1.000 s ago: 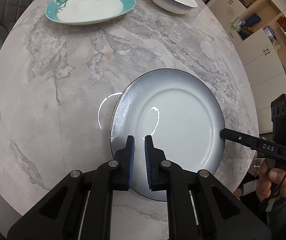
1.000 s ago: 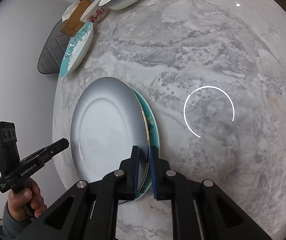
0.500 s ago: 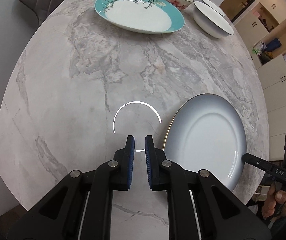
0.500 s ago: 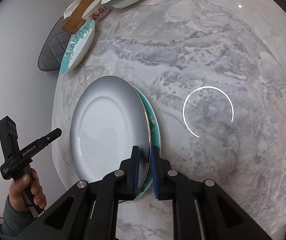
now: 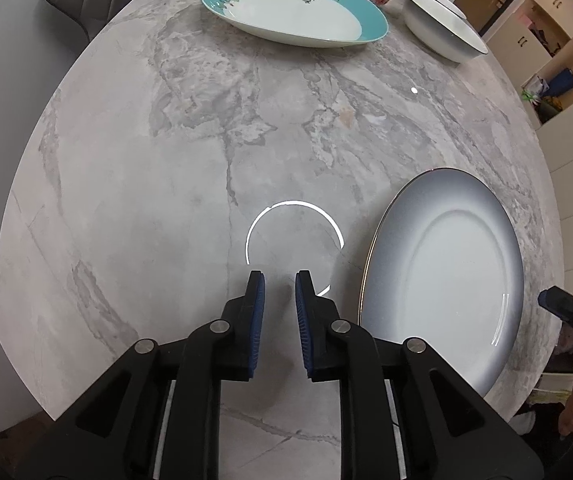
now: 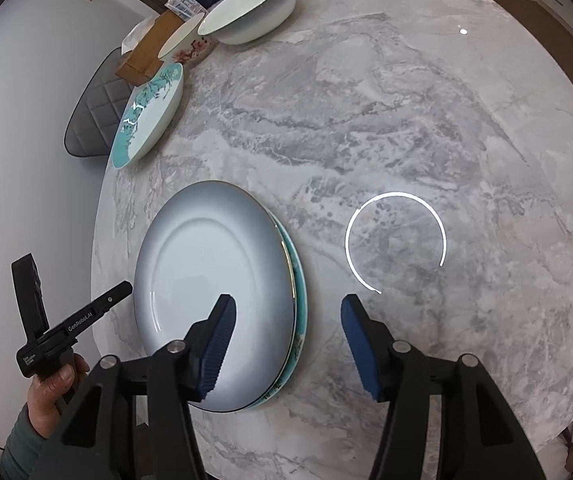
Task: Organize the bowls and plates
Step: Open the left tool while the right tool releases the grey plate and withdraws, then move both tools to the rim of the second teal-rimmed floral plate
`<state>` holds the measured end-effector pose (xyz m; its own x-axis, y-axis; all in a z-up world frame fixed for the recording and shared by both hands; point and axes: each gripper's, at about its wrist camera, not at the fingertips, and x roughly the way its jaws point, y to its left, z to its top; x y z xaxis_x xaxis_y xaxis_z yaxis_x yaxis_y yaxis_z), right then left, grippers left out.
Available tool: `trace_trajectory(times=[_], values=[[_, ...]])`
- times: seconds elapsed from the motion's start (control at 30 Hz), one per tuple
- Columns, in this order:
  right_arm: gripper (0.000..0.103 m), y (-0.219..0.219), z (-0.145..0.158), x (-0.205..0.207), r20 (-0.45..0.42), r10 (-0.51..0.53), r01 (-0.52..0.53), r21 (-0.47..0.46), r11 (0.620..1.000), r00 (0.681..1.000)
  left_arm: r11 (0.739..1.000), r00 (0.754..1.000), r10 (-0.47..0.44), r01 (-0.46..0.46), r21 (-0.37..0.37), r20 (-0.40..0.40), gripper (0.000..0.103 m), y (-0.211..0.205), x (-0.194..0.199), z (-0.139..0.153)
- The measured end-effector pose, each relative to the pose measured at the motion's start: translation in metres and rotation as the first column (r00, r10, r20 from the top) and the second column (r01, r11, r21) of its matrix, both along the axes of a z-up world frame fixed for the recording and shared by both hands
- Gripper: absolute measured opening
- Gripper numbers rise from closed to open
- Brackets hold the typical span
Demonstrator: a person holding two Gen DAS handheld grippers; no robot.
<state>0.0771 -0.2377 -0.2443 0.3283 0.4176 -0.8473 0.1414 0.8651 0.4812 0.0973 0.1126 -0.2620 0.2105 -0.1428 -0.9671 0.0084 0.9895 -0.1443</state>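
Stacking is the step in hand: your grey plate lies on a teal plate at the near edge of the surface. Your right hand-held gripper stands wide open astride that rim, holding nothing. Your left hand-held gripper is narrowly parted and empty, over bare marble. Judged next: fetch the far teal plate, then nest the bowls; approach its rim low.
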Motion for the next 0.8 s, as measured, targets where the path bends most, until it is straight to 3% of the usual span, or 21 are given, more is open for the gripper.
trace_trajectory(times=[0.23,0.5,0.6,0.7,0.73,0.8], values=[[0.061,-0.015,0.017,-0.01,0.056,-0.068,0.071,-0.048,0.996,0.996,0.999,0.999,-0.034,0.034,-0.004,-0.006,0.02,-0.014,-0.007,-0.007],[0.061,-0.018,0.025,-0.013,0.068,-0.062,0.066,-0.058,0.996,0.996,0.997,0.997,-0.071,0.071,-0.012,-0.002,0.021,-0.034,-0.009,-0.008],[0.061,-0.018,0.029,-0.007,0.074,-0.057,0.061,-0.059,0.996,0.996,0.999,0.999,-0.033,0.033,-0.014,-0.01,0.021,-0.028,-0.008,-0.007],[0.068,-0.017,0.039,0.004,0.093,-0.037,0.043,-0.063,0.997,0.995,0.999,0.999,0.04,-0.04,-0.013,0.002,0.022,-0.01,-0.005,0.003],[0.072,-0.016,0.043,0.01,0.113,-0.021,0.029,-0.071,0.997,0.993,0.998,0.998,0.062,-0.062,-0.007,0.015,0.026,-0.005,-0.003,0.007],[0.077,-0.011,0.051,0.024,0.159,0.017,-0.005,-0.075,0.997,0.987,0.994,0.992,0.107,-0.109,0.014,0.07,0.059,0.005,0.005,0.018]])
